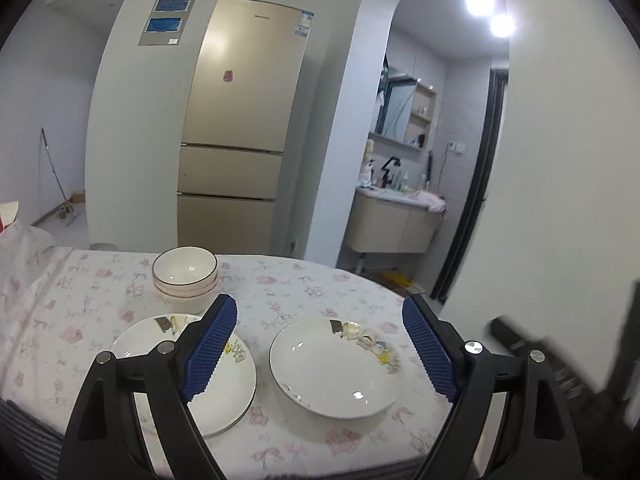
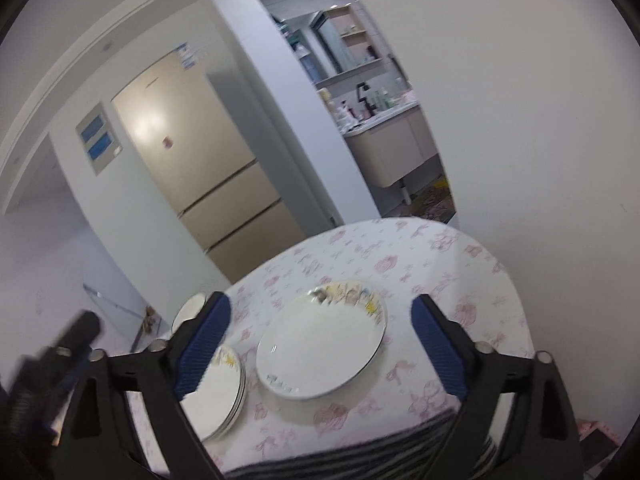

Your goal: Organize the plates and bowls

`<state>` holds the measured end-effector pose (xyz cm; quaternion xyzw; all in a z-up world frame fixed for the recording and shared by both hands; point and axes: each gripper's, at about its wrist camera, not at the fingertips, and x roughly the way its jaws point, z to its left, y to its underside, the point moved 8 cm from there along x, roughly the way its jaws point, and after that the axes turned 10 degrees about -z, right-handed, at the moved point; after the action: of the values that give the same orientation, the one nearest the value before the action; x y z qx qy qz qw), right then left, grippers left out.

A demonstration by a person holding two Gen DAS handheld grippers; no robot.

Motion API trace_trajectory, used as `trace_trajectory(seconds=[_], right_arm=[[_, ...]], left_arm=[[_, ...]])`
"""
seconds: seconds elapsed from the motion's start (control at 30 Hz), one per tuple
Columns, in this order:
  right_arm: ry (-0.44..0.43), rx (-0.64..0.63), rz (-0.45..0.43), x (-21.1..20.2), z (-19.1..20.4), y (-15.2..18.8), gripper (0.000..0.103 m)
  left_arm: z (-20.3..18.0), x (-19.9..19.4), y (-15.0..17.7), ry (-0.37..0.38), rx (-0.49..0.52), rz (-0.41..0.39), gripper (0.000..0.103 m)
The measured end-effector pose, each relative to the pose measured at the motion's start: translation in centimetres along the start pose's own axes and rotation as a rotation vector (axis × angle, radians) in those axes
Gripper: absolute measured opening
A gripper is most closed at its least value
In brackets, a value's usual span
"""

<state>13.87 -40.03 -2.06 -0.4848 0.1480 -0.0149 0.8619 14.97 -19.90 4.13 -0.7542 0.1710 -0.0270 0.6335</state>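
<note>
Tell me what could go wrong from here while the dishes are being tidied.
1. The single plate is smooth and glossy, so open fingers closing on its thin rim could slip.
2. The bowls are already stacked; a bump from the left gripper could topple them.
3. The plate stack lies near the table edge, so setting another plate on it carelessly could push it off.

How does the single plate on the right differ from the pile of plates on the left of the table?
The single plate lies alone on the tablecloth; the pile of plates shows several rims stacked together. The single plate lies in plain view between the fingers of both open grippers, while the pile is partly hidden behind a blue finger in each view. Both are white, round, with a dark rim line and a small printed picture at the far edge.
</note>
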Motion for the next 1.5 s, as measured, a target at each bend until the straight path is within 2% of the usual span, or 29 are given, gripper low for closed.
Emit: trace_trajectory(seconds=[0.1,0.17,0.33,0.4,0.5,0.57,0.67,0.73,0.8,0.87,0.93,1.03,1.07,1.13,1.2,1.33,1.5], right_arm=[[0.083,0.043,-0.043,1.1,-2.2,-1.5,0.101],[0.076,0.062,-0.021,2.2,-2.9,-1.6,0.101],[0.093,0.048,0.123,5.4,-4.4,1.6,0.101],[0.102,0.038,0.225,6.9,-5.1,3.9,0.101],[0.061,0.057,0.338,8.5,-5.0,6.9,0.094],[0.046,0.083,0.374,9.2,-5.0,7.9,0.090],[0.021,0.109,0.413,9.9,-4.1,9.2,0.088],[0.019,0.109,0.424,10.0,-3.7,9.8,0.088],[0.014,0.105,0.433,10.2,-3.2,10.3,0.087],[0.012,0.116,0.442,10.7,-3.3,10.9,0.083],[0.010,0.130,0.455,11.2,-3.4,11.4,0.078],[0.025,0.133,0.464,11.6,-3.7,12.1,0.071],[0.030,0.137,0.469,11.7,-3.9,12.3,0.069],[0.033,0.153,0.471,11.9,-4.3,12.6,0.057],[0.046,0.175,0.474,12.1,-4.9,13.0,0.054],[0.028,0.178,0.481,12.3,-4.9,13.4,0.044],[-0.015,0.184,0.514,12.6,-4.4,14.1,0.030]], left_arm=[[-0.7,2.2,1.2,0.015,-0.014,0.022,0.087],[-0.7,3.3,2.7,0.028,-0.028,0.063,0.087],[1.7,6.6,7.2,-0.065,-0.100,0.169,0.087],[2.2,8.0,8.8,-0.066,-0.140,0.240,0.087],[3.1,8.9,11.3,-0.075,-0.186,0.306,0.087],[3.5,9.3,12.4,-0.078,-0.201,0.337,0.087],[4.3,9.9,14.6,-0.073,-0.274,0.390,0.082],[4.2,10.4,15.7,-0.059,-0.297,0.428,0.075],[4.2,10.6,16.3,-0.048,-0.315,0.451,0.073],[4.1,10.6,16.3,-0.043,-0.313,0.444,0.071],[4.1,10.8,16.6,-0.040,-0.315,0.455,0.056],[4.3,11.2,17.6,-0.058,-0.327,0.503,0.042],[4.4,11.3,17.8,-0.061,-0.334,0.511,0.042],[4.5,11.3,18.0,-0.065,-0.344,0.516,0.040],[4.4,11.4,18.1,-0.076,-0.336,0.521,0.040],[3.9,12.7,19.1,-0.070,-0.351,0.612,0.040],[3.9,13.6,19.1,-0.129,-0.362,0.606,0.039]])
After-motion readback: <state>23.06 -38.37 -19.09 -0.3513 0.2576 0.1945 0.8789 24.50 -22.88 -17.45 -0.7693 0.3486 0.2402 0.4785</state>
